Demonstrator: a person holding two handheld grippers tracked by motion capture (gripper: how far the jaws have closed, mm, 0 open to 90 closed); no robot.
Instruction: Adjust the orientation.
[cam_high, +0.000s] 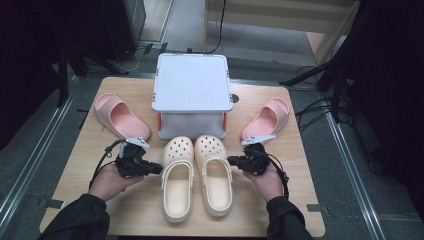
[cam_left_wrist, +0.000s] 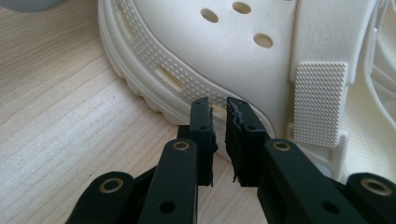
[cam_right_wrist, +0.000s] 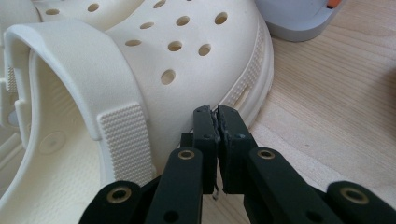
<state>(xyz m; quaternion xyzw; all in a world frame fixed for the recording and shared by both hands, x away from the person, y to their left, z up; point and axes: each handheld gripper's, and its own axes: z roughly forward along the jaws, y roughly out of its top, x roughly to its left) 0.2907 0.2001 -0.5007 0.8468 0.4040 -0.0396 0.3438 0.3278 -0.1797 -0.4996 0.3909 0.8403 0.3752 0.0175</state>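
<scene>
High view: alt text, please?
Two cream clogs lie side by side on a wooden table, a gripper at each outer side: left gripper, right gripper. Behind stand a grey box and two pink slippers.

My grippers flank the cream clogs (cam_high: 197, 175); bare table (cam_high: 75, 165) lies open outside them, while the grey box (cam_high: 191, 95) and pink slides (cam_high: 120, 116) block passage ahead.

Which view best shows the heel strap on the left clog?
The left gripper view: the left clog's heel strap sits close, its textured end sharp. The high view shows the whole strap, small. The right gripper view catches a sliver of that clog at its left edge.
</scene>
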